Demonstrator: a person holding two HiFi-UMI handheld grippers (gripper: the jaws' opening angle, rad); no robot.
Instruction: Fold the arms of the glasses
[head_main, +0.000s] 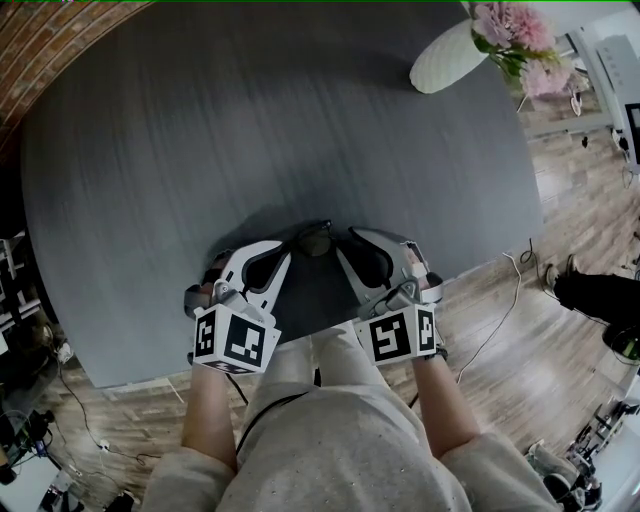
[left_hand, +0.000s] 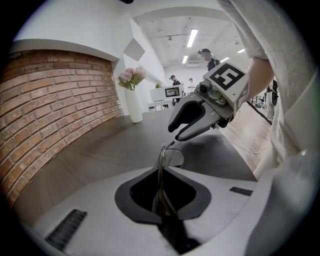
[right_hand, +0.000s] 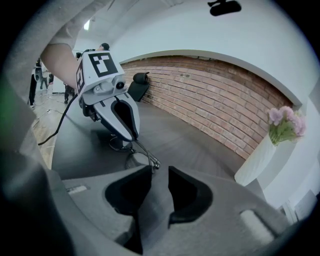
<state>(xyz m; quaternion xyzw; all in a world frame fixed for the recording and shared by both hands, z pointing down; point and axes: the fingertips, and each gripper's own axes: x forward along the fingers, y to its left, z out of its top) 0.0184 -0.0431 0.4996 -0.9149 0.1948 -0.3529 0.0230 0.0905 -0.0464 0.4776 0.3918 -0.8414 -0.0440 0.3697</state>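
The thin dark-framed glasses (head_main: 315, 240) sit over the near part of the grey table (head_main: 250, 120), between my two grippers. My left gripper (head_main: 290, 250) is shut on the frame. In the left gripper view the frame runs straight through the closed pads (left_hand: 161, 172), with a lens (left_hand: 172, 157) just beyond them. My right gripper (head_main: 345, 245) stands open beside the other end. In the right gripper view a clear gap shows between its jaws (right_hand: 160, 172). The glasses' corner (right_hand: 149, 161) lies just ahead of its left pad, and nothing is between the pads.
A white vase of pink flowers (head_main: 450, 55) stands at the table's far right. It also shows in both gripper views, vase (left_hand: 134, 105) and vase (right_hand: 260, 160). A brick wall (right_hand: 210, 100) runs along the far side. The table's front edge (head_main: 300, 345) is just under my hands.
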